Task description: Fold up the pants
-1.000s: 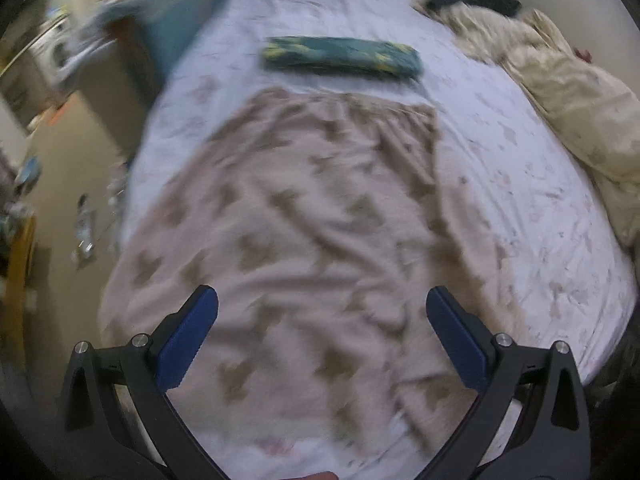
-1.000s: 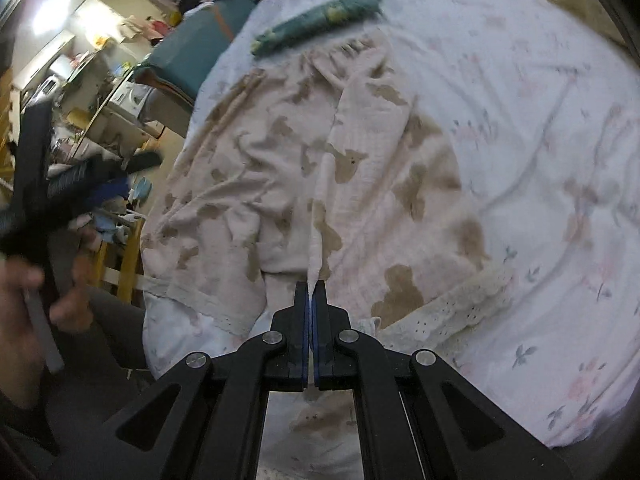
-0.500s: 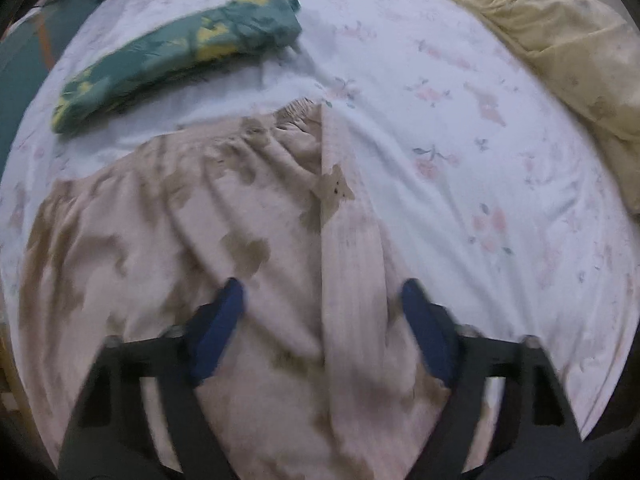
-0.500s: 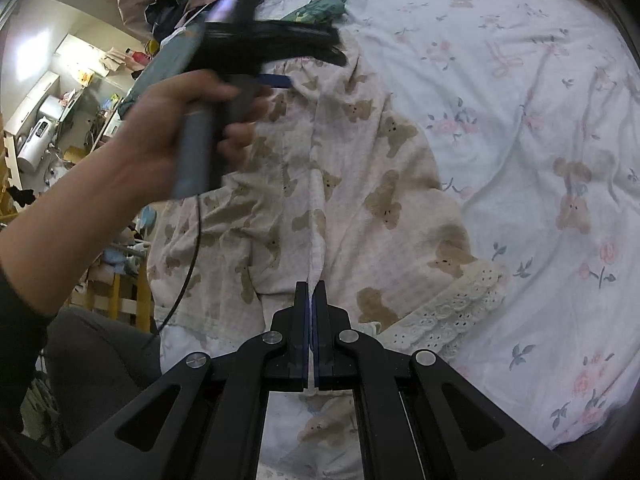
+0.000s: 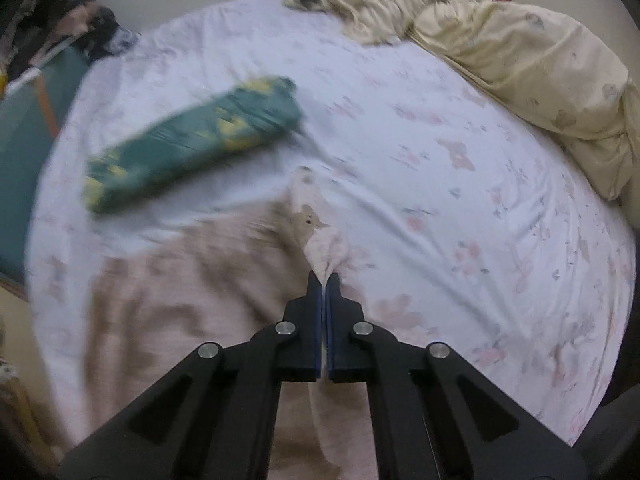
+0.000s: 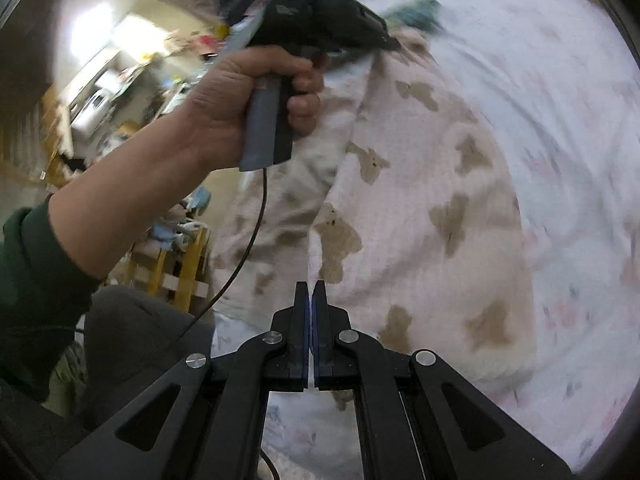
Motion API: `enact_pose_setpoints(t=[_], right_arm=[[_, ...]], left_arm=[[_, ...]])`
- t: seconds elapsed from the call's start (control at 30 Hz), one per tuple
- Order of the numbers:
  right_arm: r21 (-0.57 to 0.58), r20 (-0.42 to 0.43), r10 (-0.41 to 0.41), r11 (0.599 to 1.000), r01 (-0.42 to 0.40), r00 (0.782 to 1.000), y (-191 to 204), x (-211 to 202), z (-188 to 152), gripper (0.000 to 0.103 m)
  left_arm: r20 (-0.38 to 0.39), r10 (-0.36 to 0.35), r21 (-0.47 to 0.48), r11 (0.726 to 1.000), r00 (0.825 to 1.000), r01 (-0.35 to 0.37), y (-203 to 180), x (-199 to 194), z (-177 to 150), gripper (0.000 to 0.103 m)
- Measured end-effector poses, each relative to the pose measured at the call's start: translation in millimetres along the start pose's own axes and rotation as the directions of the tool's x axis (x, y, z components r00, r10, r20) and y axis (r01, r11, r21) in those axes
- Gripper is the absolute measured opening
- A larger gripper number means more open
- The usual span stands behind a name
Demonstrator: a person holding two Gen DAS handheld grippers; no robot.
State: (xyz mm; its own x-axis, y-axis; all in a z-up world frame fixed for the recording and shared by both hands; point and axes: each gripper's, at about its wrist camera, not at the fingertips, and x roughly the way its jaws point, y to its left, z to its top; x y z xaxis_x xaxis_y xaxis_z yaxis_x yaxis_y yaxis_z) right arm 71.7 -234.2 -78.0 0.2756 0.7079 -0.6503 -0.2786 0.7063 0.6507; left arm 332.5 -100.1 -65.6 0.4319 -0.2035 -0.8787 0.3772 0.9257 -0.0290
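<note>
Your pants (image 5: 192, 280) lie on the bed (image 5: 460, 200), spread toward its left side. Beyond their far edge, a rolled bundle (image 5: 192, 140) rests on the sheet, just apart from them. A crumpled quilt (image 5: 520, 52) lies along the bed's far right. Your left tongs (image 5: 323, 280) pinch the pants' right edge; your right tongs (image 6: 311, 288) pinch it nearer you.

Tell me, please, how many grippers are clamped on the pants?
2: the left gripper pinches the pants near the waistband; the right gripper pinches their lower edge.

Soft light; perhaps motion-blurred; fisheye-warped edges
</note>
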Motion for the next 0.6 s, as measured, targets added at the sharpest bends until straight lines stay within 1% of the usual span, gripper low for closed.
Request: enact_pose_setpoints(t=[0.03,0.07,0.13,0.2,0.23,0.3,0.33,0.37,0.43,0.47,0.53,0.57,0.6], right_arm=[[-0.019,-0.002,0.012,1.0,-0.012,1.0,9.2,3.8,4.1,0.0],[-0.027,-0.01,0.039,0.999,-0.039,0.999,19.6,10.3,9.2,0.0],[-0.046,-0.026,0.085,0.995,-0.086,0.996,41.0,26.2,18.4,0.0],[-0.088,-0.054,0.124,0.988,-0.128,0.991,68.0,49.2,26.8,0.0],[-0.112,-0.07,0.138,0.983,-0.146,0.988,81.5,63.3,30.5,0.0],[-0.13,-0.103,0.167,0.975,-0.18,0.981,101.3,92.9,36.3,0.0],[-0.128,-0.126,0.186,0.971,-0.202,0.974,109.3,110.3,38.3,0.0],[-0.136,-0.159,0.19,0.968,-0.212,0.969,118.7,132.8,39.0,0.0],[-0.156,-0.209,0.17,0.966,-0.205,0.963,128.5,164.7,37.6,0.0],[-0.155,-0.236,0.165,0.967,-0.204,0.958,131.5,180.0,35.6,0.0],[-0.167,-0.268,0.141,0.967,-0.19,0.953,134.9,197.5,32.0,0.0],[-0.176,-0.284,0.126,0.968,-0.18,0.951,136.4,204.4,29.7,0.0],[-0.177,-0.292,0.122,0.968,-0.179,0.949,136.4,207.6,29.4,0.0]], left_arm=[[0.004,0.022,0.016,1.0,1.0,-0.022,17.2,-11.6,0.8,0.0],[0.004,0.039,0.019,0.999,0.999,-0.039,29.2,-14.9,2.4,0.0],[-0.018,0.068,0.007,0.998,0.998,-0.068,60.8,-25.4,3.8,0.0],[-0.032,0.119,0.011,0.993,0.992,-0.118,92.9,-32.9,0.5,0.0],[-0.058,0.142,0.01,0.99,0.988,-0.142,113.9,-33.0,-3.7,0.0],[-0.101,0.177,0.007,0.984,0.979,-0.177,139.2,-25.8,-13.7,0.0],[-0.145,0.21,0.015,0.978,0.967,-0.21,155.7,-16.0,-23.2,0.0],[-0.165,0.233,0.014,0.972,0.958,-0.234,166.3,-9.0,-30.0,0.0],[-0.192,0.254,-0.012,0.965,0.948,-0.262,186.4,4.7,-45.5,0.0],[-0.198,0.256,-0.031,0.963,0.946,-0.268,192.7,8.8,-51.4,0.0],[-0.216,0.258,-0.077,0.957,0.942,-0.28,208.5,13.9,-62.7,0.0],[-0.22,0.256,-0.088,0.956,0.941,-0.281,213.2,14.1,-68.8,0.0],[-0.21,0.248,-0.09,0.958,0.946,-0.271,217.5,11.6,-73.7,0.0]])
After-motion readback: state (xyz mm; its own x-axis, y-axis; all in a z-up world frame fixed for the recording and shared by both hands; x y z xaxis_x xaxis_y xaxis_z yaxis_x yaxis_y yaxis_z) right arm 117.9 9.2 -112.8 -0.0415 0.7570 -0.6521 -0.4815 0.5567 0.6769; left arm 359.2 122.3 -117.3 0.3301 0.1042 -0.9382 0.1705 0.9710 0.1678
